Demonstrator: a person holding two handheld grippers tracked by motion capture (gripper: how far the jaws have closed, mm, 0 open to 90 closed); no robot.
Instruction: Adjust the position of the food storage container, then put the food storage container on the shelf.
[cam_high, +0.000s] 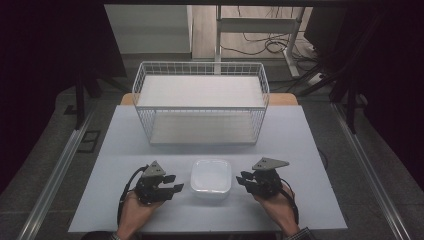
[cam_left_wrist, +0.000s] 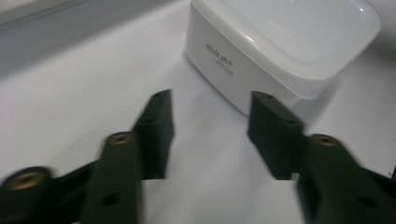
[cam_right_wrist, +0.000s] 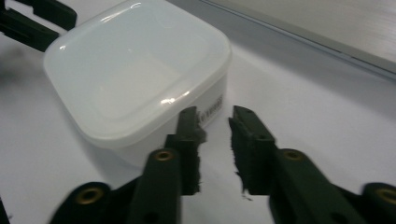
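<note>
White wire basket (cam_high: 200, 102) stands at the far side of the counter (cam_high: 125, 150), and nearer me the lidded white box (cam_high: 211, 178) sits flat between my two tools. My left tool (cam_high: 176, 183) and right tool (cam_high: 240, 179) both hover just beside it, jaws apart on nothing. I'd bring them in level onto opposite walls, under the lid's lip, squeezing evenly so it can't tip.

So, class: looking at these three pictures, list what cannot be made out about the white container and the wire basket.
- White container: contents hidden by its opaque lid in the high view.
- Small print under "White pack": blurred and too small in the left gripper view.
- Label: partly covered by a jaw of the right gripper.
- Wire basket: mesh too fine to make out.
</note>
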